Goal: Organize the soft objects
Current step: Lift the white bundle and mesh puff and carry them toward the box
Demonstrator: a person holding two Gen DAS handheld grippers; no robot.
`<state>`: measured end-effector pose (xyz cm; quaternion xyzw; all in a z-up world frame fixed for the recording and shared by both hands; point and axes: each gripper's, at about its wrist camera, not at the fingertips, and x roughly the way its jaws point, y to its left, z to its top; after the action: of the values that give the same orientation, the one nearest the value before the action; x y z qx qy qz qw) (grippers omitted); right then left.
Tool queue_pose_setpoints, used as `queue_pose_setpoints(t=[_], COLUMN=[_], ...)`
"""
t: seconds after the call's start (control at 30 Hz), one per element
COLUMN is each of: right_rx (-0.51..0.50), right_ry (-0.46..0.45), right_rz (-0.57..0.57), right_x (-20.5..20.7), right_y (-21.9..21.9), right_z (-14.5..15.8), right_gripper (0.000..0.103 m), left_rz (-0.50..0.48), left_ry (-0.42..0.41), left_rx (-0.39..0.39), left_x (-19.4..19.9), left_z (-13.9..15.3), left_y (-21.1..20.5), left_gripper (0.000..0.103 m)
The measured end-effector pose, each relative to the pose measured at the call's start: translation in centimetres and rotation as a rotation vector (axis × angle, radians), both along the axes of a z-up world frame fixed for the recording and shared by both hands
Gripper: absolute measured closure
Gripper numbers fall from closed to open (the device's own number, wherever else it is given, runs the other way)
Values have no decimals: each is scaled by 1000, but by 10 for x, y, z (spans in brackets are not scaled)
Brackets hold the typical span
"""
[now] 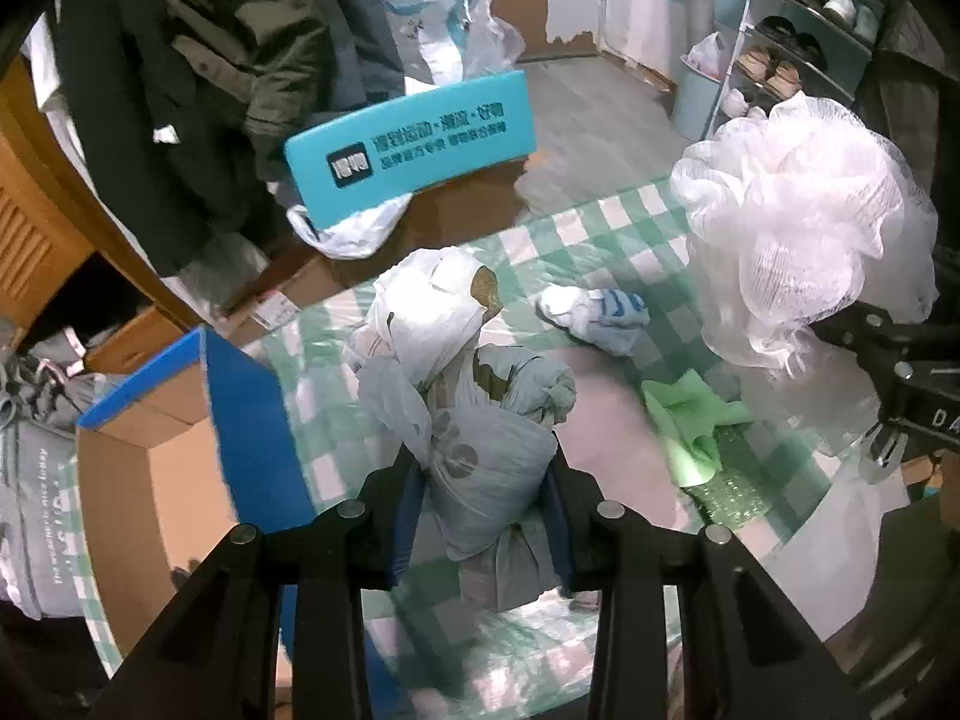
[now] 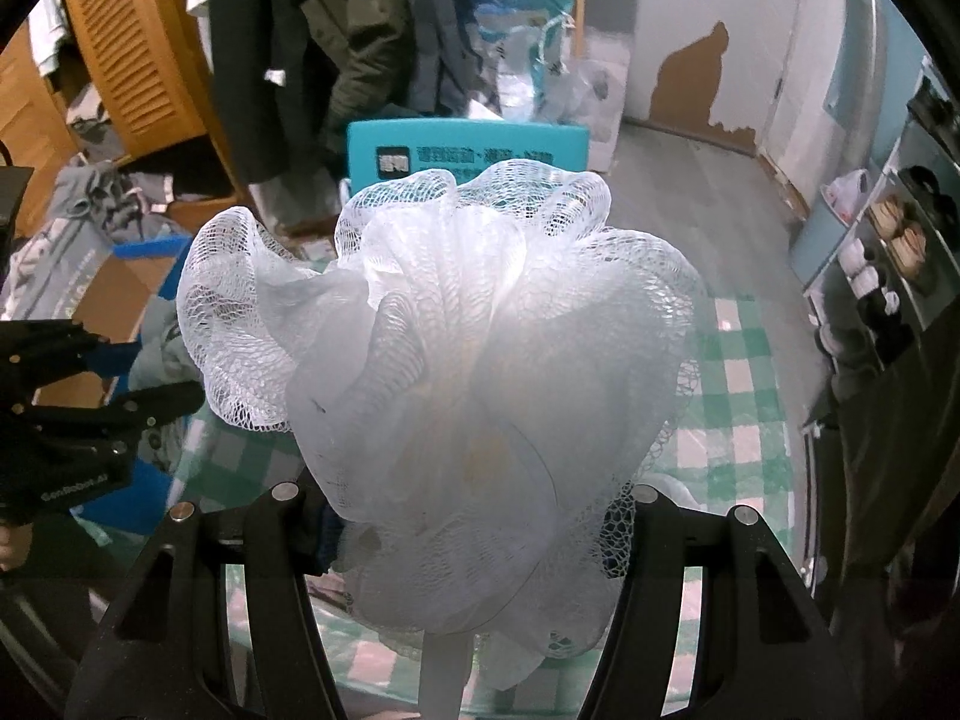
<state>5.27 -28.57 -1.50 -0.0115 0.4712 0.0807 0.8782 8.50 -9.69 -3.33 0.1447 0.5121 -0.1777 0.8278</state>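
Note:
My left gripper is shut on a knotted grey-white plastic bag bundle, held above the green-checked tablecloth. My right gripper is shut on a white mesh bath pouf, which fills its view and also shows in the left wrist view at the right. A rolled white and blue sock and a green cloth lie on the table. An open cardboard box with blue flaps stands at the left of the table.
A teal chair back stands behind the table, with hanging coats beyond. A shoe rack is at the far right. Bubble wrap lies by the green cloth. A grey printed bag sits left of the box.

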Motion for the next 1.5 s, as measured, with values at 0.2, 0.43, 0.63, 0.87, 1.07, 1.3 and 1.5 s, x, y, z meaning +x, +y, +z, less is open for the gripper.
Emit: queue_pose_setpoints(t=[0.2,0.43,0.63,0.87,1.07,1.3,1.5], right_rx=[20,38,62,74,78,92,95], right_ry=[-18,-31,-28,-20,-26,-28,-18], right_rz=[43,87,103,123,157,204,259], right_x=[-1,-2,2,6,8,11,13], right_y=[19,38,50,67,89,119,151], right_z=[10,18,22,24,30,35,35], right_gripper=[42,42,42,42,42,42,43], left_rz=[21,38,46,76,113,164,211], left_ry=[-5,-30,-31,-37,-40,-48,-53], left_rx=[-6,0,-10,-17,-19,-14,-19], left_x=[-3,-10,-13,-15,-16,-15,-14], left_z=[6,15,19,23,23,23,25], left_y=[14,32,44,64,85,112,136], left_gripper=[67,67,67,67,67,67,67])
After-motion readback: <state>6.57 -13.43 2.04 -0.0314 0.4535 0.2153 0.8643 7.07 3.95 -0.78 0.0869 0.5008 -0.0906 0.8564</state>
